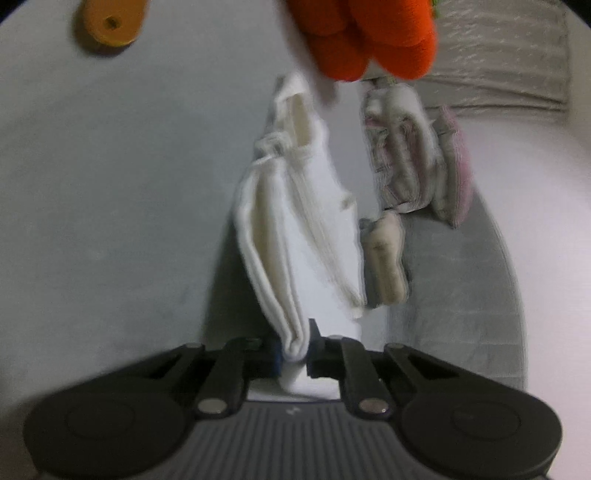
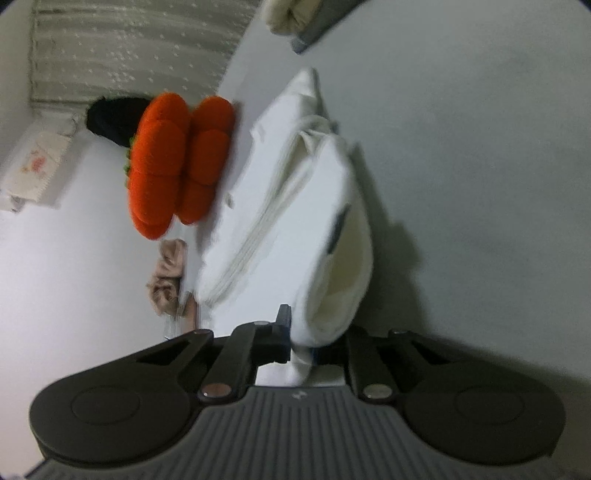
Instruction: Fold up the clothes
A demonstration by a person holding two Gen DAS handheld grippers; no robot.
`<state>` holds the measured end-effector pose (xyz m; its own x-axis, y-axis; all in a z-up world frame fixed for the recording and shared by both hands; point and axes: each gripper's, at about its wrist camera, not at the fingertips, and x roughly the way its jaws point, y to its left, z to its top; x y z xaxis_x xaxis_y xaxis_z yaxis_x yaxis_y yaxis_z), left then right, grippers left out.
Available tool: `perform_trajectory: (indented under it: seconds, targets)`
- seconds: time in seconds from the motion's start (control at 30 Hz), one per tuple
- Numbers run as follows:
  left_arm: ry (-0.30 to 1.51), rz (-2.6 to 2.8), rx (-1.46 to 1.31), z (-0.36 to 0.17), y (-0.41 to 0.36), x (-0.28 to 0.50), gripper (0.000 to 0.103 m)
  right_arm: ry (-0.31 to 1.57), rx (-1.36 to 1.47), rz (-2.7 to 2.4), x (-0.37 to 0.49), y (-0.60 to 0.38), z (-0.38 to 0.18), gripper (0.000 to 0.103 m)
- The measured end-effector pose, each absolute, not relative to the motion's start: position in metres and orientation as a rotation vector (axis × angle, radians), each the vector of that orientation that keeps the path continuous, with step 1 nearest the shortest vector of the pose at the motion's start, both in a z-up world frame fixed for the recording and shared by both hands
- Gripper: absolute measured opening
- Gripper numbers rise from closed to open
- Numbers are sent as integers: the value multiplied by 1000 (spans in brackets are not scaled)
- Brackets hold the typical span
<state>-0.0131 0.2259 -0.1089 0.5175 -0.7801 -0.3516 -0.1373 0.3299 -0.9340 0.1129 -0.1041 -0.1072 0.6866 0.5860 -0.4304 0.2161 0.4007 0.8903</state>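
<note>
**Q:** How is the white garment (image 1: pixel 295 236) held, and for what likely reason?

**A:** It is shown pinched by both tongs. The left tongs (image 1: pixel 295 354) are clenched on one bunched edge, and the right tongs (image 2: pixel 301 343) are clenched on another. The cloth is seen stretched away from each camera, raised off the surface, with several layers gathered at each grip. Such a two-point hold is judged to keep an edge taut so that the cloth can be doubled or laid down evenly.

**Q:** Where are the other clothes?

**A:** In the left wrist view, a striped folded piece (image 1: pixel 402 155), a pink piece (image 1: pixel 458 177) just beside it and a small grey-cream bundle (image 1: pixel 384 258) are seen grouped near the garment, on what is taken to be a bed (image 1: pixel 92 203). They are presumed to be set apart as folded, though this cannot be confirmed.

**Q:** What is hidden or unclear?

**A:** Both views are blurred by motion. The garment's type cannot be told, nor which corners are gripped. An orange cushion (image 2: pixel 177 166) is cut off by the top edge in the left view. A beige crumpled cloth (image 2: pixel 166 277) is partly covered by the garment in the right view. An orange disc (image 1: pixel 110 26) remains unidentified. The fold's stage is not settled by these views.
</note>
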Motion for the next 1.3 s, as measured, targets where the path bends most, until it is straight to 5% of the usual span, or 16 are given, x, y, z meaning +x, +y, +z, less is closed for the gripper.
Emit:
perform_trajectory:
  seconds: [0.5, 0.9, 1.0, 1.03, 1.07, 1.13, 1.2, 1.23, 1.27, 1.3]
  targets:
    - [704, -533, -1425, -77, 228, 59, 11, 542, 1307, 297, 174, -119, -79, 12]
    - [693, -382, -1378, -93, 216, 144, 12, 475, 1317, 241, 244, -137, -103, 12]
    - [695, -350, -1326, -102, 216, 155, 22, 480, 1333, 231, 252, -141, -116, 16]
    - [684, -335, -1307, -102, 217, 157, 28, 478, 1342, 229, 254, -143, -120, 16]
    - [667, -319, -1286, -101, 219, 158, 44, 474, 1350, 232, 255, -144, -123, 16]
    - [635, -291, -1243, -98, 223, 159, 52, 457, 1360, 248, 253, -149, -123, 16]
    - [618, -275, -1192, -93, 228, 158, 52, 435, 1357, 259, 250, -154, -119, 20]
    - [611, -265, -1153, -88, 228, 157, 52, 406, 1350, 248, 246, -157, -116, 32]
    - [600, -253, -1109, -82, 227, 156, 52, 372, 1343, 230, 243, -160, -113, 56]
    - [587, -242, -1055, -76, 224, 154, 52, 338, 1337, 213, 239, -163, -110, 61]
